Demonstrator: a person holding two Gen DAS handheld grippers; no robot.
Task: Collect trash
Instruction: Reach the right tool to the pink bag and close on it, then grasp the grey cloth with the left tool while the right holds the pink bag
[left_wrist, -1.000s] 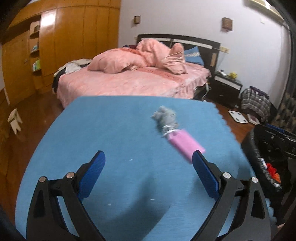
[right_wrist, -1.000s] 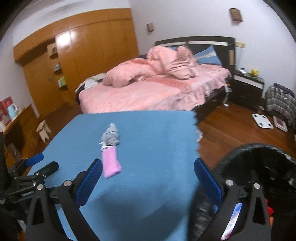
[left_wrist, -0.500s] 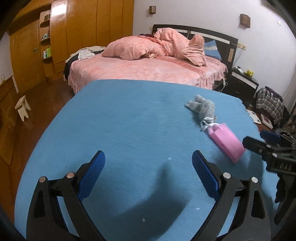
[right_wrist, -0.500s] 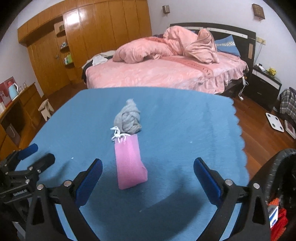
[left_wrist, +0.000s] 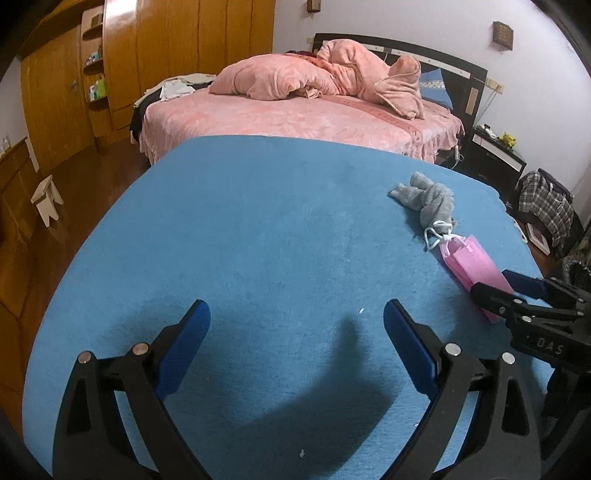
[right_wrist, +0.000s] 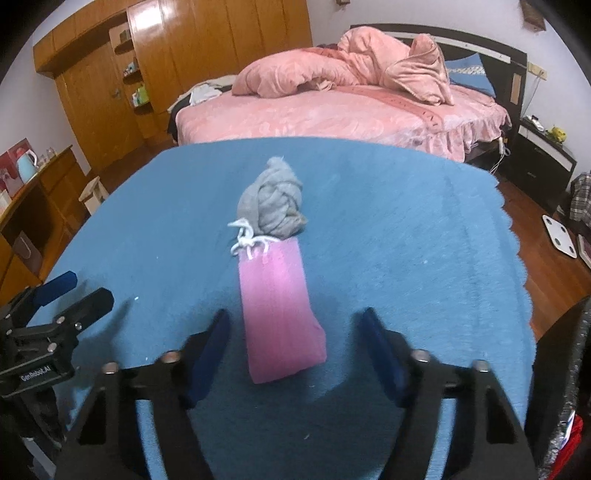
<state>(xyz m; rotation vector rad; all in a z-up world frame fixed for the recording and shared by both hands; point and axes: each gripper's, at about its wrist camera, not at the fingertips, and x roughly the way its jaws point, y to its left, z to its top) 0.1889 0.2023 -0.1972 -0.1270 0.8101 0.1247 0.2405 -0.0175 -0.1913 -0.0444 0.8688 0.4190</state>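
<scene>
Closing: right gripper (right_wrist: 293, 347), jaws straddling pink mask (right_wrist: 279, 314), pads not yet touching. Advice: centre, pinch firmly, avoid cloth (right_wrist: 406, 240). Left gripper (left_wrist: 295, 332): spread, empty.

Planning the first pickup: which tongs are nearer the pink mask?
Right. The right tongs straddle the near end of the pink mask, closing but not yet pressing it. The left tongs hover open over bare blue cloth, off to its side.
</scene>
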